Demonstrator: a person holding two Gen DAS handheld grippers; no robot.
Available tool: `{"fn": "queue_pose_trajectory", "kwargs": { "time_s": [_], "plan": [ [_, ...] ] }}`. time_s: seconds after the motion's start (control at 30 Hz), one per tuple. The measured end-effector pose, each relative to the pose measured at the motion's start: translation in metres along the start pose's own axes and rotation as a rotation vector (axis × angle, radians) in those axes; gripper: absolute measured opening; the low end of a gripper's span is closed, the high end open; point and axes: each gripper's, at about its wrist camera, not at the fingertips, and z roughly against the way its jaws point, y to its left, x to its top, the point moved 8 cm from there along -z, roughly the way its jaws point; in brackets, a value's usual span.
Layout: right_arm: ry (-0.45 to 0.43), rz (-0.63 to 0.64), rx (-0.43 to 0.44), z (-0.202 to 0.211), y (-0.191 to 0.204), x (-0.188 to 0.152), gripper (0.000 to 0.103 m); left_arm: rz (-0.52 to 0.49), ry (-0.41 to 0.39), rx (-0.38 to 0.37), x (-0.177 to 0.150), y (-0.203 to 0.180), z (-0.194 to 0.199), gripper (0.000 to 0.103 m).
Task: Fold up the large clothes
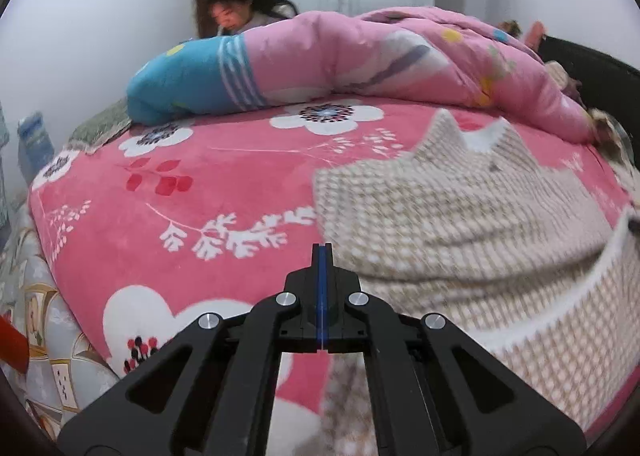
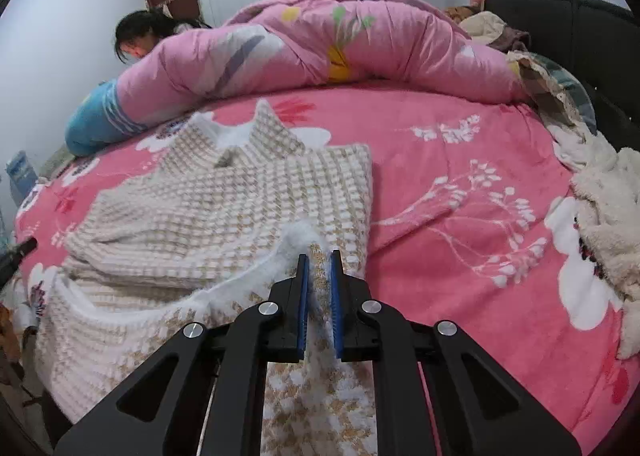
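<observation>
— Right, where are we with this one?

— The checked fleece garment point(image 2: 224, 192) is lying on the pink flowered bedspread point(image 2: 460, 160), collar pointing toward the rolled pink quilt point(image 2: 360, 44) at the far side. Its right side looks tucked in already — there's a straight folded edge running down it.

— And the bottom half?

— That's the bit in play. The right gripper point(image 2: 320, 256) has its jaws pinched onto the white fluffy hem, cloth plainly caught between the blue pads, and the hem is lifted off the bed.

— The left one helping?

— The left gripper point(image 1: 322, 248) is clamped fully together, pads meeting, at the near left edge of the garment point(image 1: 460, 216). Whether a thin layer is trapped in there I honestly can't tell — it's blurred.

— So how much is left?

— I'd call it roughly midway. The hem needs carrying up toward the collar and laying flat, then perhaps one more fold to finish the bundle.
</observation>
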Motion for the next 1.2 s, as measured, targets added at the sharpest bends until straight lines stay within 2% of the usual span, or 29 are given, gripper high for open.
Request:
{"fn": "queue_pose_trajectory", "kwargs": {
  "time_s": [0.07,0.2,0.27,0.3,0.33,0.47,0.53,0.63,0.73,0.8,1.0,1.1,1.17,1.2],
  "plan": [
    [0.016,-0.005,-0.005,-0.009,0.001,-0.003,0.010,0.014,0.036,-0.039,-0.002,0.000,-0.005,0.000],
    [0.023,0.002,-0.014,-0.012,0.000,-0.005,0.010,0.063,0.098,-0.182,-0.020,-0.006,0.002,0.002],
    [0.034,0.008,-0.012,-0.013,-0.001,-0.009,0.010,0.068,0.135,-0.232,-0.032,-0.012,0.003,0.023],
    [0.036,0.009,-0.010,-0.013,-0.001,-0.010,0.010,0.072,0.153,-0.257,-0.039,-0.015,0.004,0.038],
    [0.039,0.009,-0.011,-0.014,-0.002,-0.011,0.010,0.073,0.165,-0.268,-0.046,-0.017,0.003,0.041],
    [0.051,-0.009,0.000,-0.014,-0.004,-0.016,0.010,0.038,0.217,-0.234,-0.065,-0.024,-0.007,0.041],
    [0.053,-0.017,0.006,-0.015,-0.005,-0.017,0.010,0.035,0.218,-0.225,-0.067,-0.026,-0.012,0.041],
    [0.054,-0.016,0.007,-0.015,-0.005,-0.017,0.010,0.044,0.203,-0.273,-0.062,-0.031,-0.007,0.040],
    [0.054,-0.012,0.006,-0.015,-0.005,-0.018,0.010,0.010,0.160,-0.314,-0.056,-0.038,0.007,0.040],
    [0.057,-0.012,0.007,-0.016,-0.005,-0.019,0.010,0.002,0.161,-0.325,-0.056,-0.042,0.008,0.040],
    [0.058,-0.013,0.010,-0.017,-0.005,-0.019,0.010,0.028,0.216,-0.263,-0.062,-0.036,-0.015,0.040],
    [0.060,-0.016,0.014,-0.018,-0.005,-0.019,0.010,0.074,0.256,-0.286,-0.069,-0.031,-0.030,0.040],
    [0.062,-0.016,0.014,-0.019,-0.005,-0.020,0.010,0.084,0.242,-0.304,-0.068,-0.031,-0.026,0.036],
    [0.063,-0.015,0.014,-0.019,-0.005,-0.020,0.010,0.084,0.245,-0.335,-0.069,-0.034,-0.023,0.024]
  ]
}}
